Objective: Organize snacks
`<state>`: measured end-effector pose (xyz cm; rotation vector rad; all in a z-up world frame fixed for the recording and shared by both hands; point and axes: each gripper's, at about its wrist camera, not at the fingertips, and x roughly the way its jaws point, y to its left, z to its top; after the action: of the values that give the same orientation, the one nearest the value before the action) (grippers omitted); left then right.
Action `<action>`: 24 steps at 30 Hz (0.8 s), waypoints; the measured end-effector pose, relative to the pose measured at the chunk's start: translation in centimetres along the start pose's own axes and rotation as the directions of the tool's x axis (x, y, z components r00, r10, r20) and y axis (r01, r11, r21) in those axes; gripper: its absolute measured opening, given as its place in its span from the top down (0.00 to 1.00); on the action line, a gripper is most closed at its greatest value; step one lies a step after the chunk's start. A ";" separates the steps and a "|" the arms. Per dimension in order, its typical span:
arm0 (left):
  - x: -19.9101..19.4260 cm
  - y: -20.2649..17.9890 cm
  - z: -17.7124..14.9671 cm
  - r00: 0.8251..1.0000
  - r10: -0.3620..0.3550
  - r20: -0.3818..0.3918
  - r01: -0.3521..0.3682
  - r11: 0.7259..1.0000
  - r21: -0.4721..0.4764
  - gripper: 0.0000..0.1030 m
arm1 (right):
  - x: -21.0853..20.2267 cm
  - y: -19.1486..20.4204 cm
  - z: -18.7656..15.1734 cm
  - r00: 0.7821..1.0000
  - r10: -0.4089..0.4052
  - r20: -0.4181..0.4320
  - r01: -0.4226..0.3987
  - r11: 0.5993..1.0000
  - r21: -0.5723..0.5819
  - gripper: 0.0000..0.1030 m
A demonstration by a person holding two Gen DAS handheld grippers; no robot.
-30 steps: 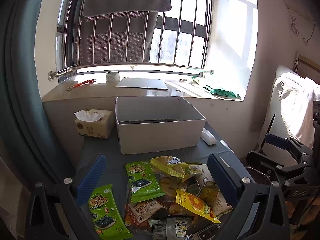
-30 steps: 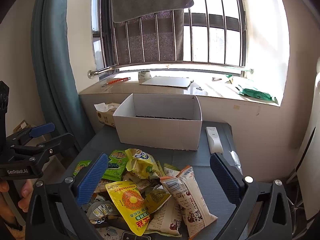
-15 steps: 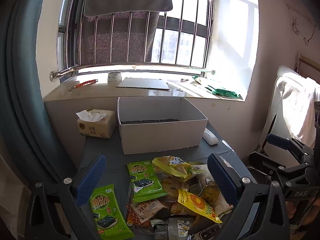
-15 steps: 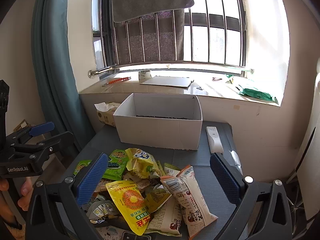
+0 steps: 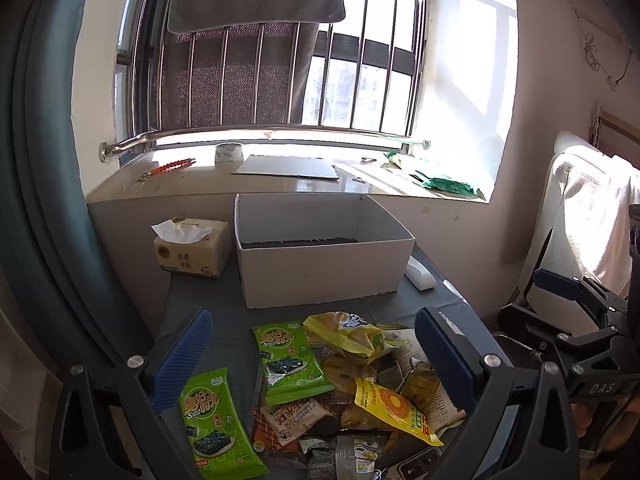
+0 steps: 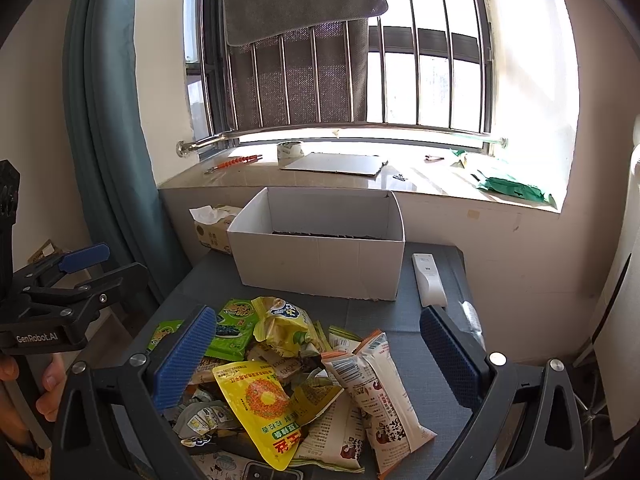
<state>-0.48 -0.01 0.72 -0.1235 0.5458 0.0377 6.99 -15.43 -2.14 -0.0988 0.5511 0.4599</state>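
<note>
seeing our grey table (image 5: 208, 320) under it all | white box (image 5: 320, 264) at its far end, open-topped | snack pile (image 6: 296, 376) heaped near us, short of the box | left gripper (image 5: 312, 356) jaws spread wide, holding nothing | right gripper (image 6: 320, 352) jaws likewise apart over the pile | white remote (image 6: 429, 280) just right of the box

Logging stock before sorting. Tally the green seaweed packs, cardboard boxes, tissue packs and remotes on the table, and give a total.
green seaweed packs: 2
white cardboard box: 1
tissue pack: 1
white remote: 1
Total: 5
</note>
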 end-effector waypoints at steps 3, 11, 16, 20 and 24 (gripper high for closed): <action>0.0 0.0 0.1 1.000 -0.002 0.000 0.002 1.000 0.000 0.00 | 0.1 0.0 -0.1 1.000 0.000 -0.003 0.000 1.000 0.000 0.00; 0.0 0.0 0.1 1.000 -0.001 0.001 0.001 1.000 0.005 0.00 | 0.0 0.0 -0.1 1.000 0.001 -0.003 -0.001 1.000 -0.002 0.00; 0.1 -0.1 0.1 1.000 -0.001 0.000 0.001 1.000 0.007 0.00 | -0.1 0.0 -0.1 1.000 -0.001 -0.002 0.001 1.000 0.000 0.00; 0.1 -0.1 0.1 1.000 -0.001 -0.002 0.001 1.000 0.005 0.00 | -0.1 0.0 -0.1 1.000 0.003 -0.003 -0.003 1.000 0.002 0.00; 0.0 0.1 0.0 1.000 0.005 -0.002 -0.005 1.000 0.005 0.00 | 0.0 -0.1 -0.1 1.000 0.012 -0.008 -0.012 1.000 0.003 0.00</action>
<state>-0.44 0.10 0.73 -0.1169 0.5479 0.0408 6.95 -15.55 -2.21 -0.0944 0.5607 0.4702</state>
